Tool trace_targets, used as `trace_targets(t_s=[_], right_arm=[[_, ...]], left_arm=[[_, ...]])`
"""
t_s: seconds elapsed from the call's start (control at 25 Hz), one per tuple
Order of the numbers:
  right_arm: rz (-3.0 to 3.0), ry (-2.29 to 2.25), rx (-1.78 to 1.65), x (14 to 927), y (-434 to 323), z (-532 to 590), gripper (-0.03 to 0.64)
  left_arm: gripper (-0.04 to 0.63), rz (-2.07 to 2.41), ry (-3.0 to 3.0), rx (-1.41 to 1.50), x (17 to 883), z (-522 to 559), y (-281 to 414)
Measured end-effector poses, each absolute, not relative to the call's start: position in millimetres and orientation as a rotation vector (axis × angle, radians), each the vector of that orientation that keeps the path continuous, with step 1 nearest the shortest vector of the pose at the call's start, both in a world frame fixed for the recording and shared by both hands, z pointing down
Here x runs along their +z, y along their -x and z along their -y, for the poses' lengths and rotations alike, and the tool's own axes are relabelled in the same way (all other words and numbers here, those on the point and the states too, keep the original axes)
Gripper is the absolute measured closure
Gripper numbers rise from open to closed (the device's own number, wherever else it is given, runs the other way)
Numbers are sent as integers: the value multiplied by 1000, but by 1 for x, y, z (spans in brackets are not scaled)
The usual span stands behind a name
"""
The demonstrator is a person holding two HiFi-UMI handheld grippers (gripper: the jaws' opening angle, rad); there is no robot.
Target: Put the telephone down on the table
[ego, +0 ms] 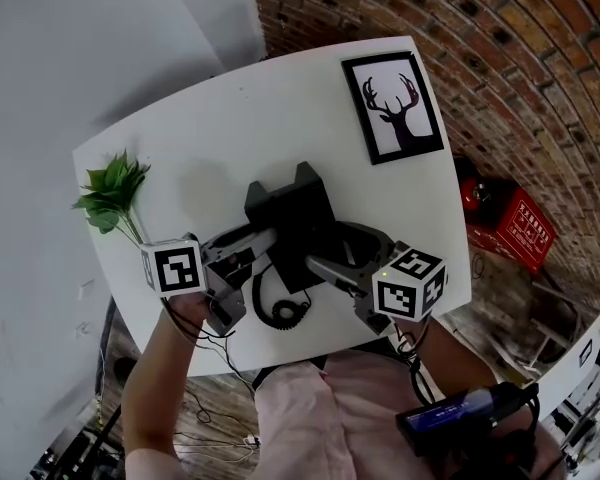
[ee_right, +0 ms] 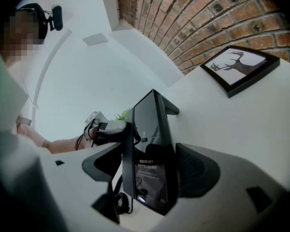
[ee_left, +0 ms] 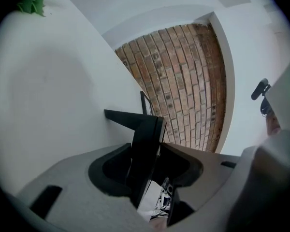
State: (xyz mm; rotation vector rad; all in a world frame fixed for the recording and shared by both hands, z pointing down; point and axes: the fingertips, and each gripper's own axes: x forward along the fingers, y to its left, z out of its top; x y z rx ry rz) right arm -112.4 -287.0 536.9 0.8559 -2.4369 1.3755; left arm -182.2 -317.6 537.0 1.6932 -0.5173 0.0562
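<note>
Gripper work: clamping the telephone (ego: 292,213) between left gripper (ego: 252,251), narrowly set, and right gripper (ego: 330,266), widely set; holding it at the middle of the desk (ego: 210,118), with coiled cord (ego: 285,311) nearside; contact underneath undeterminable; final resting and releasing probably remaining.

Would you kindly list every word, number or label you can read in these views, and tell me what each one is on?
No text here can actually be read.
On the telephone: pale printed lines on its dark face, too small to read.
On the red box: white print, too blurred to read.
On the framed deer picture: no words at all.
</note>
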Motion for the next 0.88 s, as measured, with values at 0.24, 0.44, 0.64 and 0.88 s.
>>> trace_targets(t_s=[0.24, 0.44, 0.64, 0.88], right_arm=[[2434, -872, 1349, 538, 109, 289, 250], [2467, -918, 1299, 523, 99, 294, 247], [2525, -964, 1226, 493, 91, 299, 248], [2674, -1036, 1016, 416, 94, 321, 283]], left_arm=[[344, 598, -1704, 31, 531, 314, 183], [356, 660, -1736, 25, 521, 303, 198], [412, 769, -1720, -126, 478, 291, 216], [471, 1096, -1948, -240, 385, 298, 245]])
